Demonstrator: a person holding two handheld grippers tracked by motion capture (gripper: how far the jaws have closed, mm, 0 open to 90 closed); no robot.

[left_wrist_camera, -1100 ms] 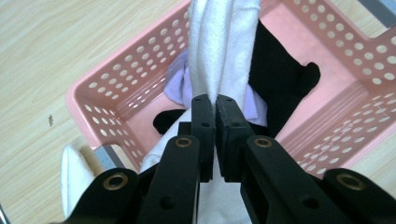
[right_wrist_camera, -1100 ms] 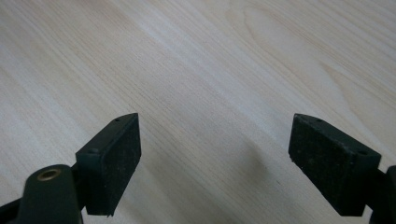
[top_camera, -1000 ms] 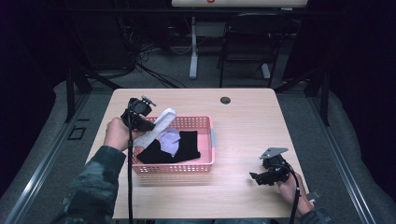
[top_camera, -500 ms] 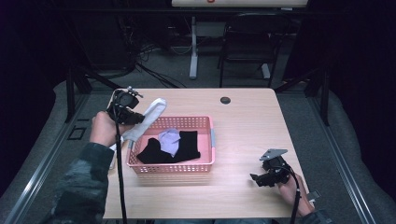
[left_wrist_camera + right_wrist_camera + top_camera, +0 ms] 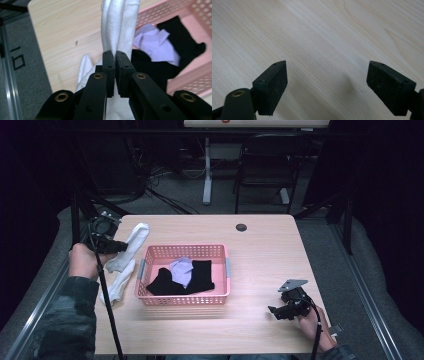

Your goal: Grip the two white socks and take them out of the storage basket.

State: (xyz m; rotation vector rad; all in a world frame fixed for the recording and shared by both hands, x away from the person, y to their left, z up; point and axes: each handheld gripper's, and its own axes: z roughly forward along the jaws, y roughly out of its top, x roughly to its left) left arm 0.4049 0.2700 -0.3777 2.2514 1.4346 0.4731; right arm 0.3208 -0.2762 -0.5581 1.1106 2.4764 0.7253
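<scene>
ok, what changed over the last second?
The left gripper, shut on the long white sock, carried it from above the pink plastic basket leftward, out over the wooden table beside the basket. The black and lilac clothes in the basket, and the open right gripper low at the right, stayed put.

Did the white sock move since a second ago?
Yes. The long white cloth sock, clamped in the left hand-held gripper, went left, from over the pink plastic basket to the table beside it.
</scene>
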